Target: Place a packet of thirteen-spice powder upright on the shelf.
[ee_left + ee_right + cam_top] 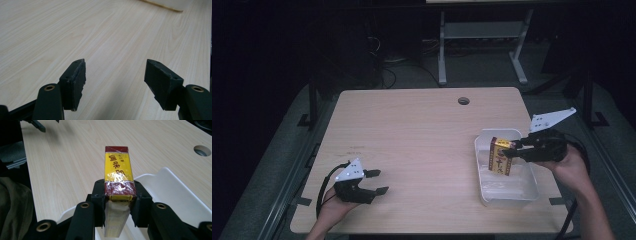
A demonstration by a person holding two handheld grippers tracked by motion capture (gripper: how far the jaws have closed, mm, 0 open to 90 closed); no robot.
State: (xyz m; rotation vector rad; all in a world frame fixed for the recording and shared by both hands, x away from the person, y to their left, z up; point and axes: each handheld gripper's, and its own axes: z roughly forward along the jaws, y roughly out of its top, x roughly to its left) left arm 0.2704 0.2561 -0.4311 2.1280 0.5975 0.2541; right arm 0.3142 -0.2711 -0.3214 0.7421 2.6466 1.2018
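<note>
- Holding a yellow-and-red box (117,172) clamped in our right gripper (518,149), just above the white tray (507,197).
- We judge the film-wrapped box could slip from the pads, or catch the tray's rim below it.
- Our left gripper (374,182) rests with its jaws apart and nothing between them, well away across bare table (75,30); nothing blocks us.

The table (412,150) is seen from above and from the person's side in the high view, looking forward and down, far enough that the whole tabletop and the floor behind are taken in. In the left gripper view, the wood is viewed low and close, along that gripper's own jaws. In the right gripper view, the white tray (175,187) and the round hole (203,150) are seen close over the jaws; both are also seen from above.
</note>
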